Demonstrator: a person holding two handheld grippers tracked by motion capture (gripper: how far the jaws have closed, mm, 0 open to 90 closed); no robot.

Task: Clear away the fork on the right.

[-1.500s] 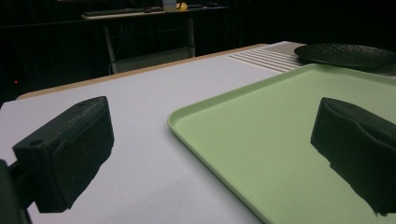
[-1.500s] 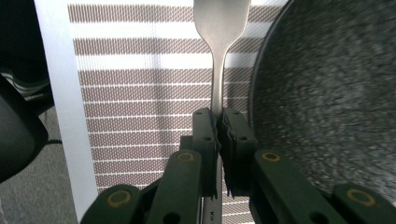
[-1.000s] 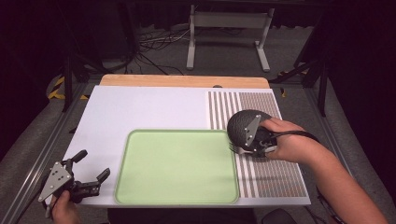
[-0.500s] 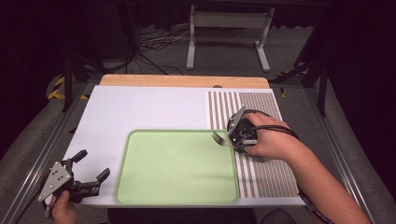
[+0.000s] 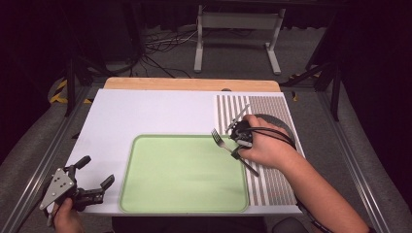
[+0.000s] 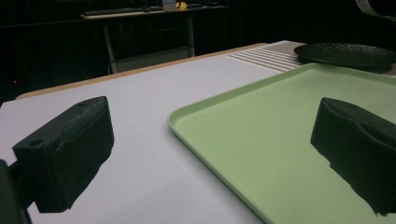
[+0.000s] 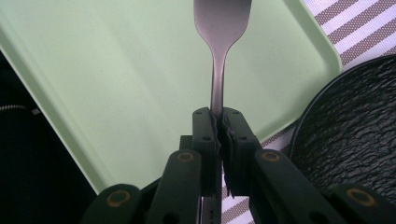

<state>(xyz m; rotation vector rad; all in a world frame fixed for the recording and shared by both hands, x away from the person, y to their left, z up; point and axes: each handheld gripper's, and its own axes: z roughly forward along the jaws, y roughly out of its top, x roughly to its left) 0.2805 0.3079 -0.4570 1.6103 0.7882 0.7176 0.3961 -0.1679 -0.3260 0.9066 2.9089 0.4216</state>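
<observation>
Steel glints between our right gripper [image 7: 218,122] jaws: they are clamped on the neck of a fork [image 7: 221,28], whose head points out over the pale green tray [image 7: 116,93]. From the high view we see the fork [image 5: 224,141] raised off the surface, tines toward ten o'clock, hovering just over the tray's [image 5: 145,194] edge at its two o'clock corner, while the handle runs back under our right hand [image 5: 265,145] above the striped mat [image 5: 272,184]. The black plate [image 5: 282,125] sits on that mat at about one o'clock from the fork, partly hidden by our hand.

We judge the pick-up done and the carry toward the tray well under way. What seems left is to bring the fork fully over the green area, lower it flat and let go. The plate is not on the tray either, so it may be moved after.

Our left gripper [image 5: 92,180] waits at the surface's seven o'clock corner, jaws wide apart with nothing between them, facing the tray [image 6: 280,140].
</observation>
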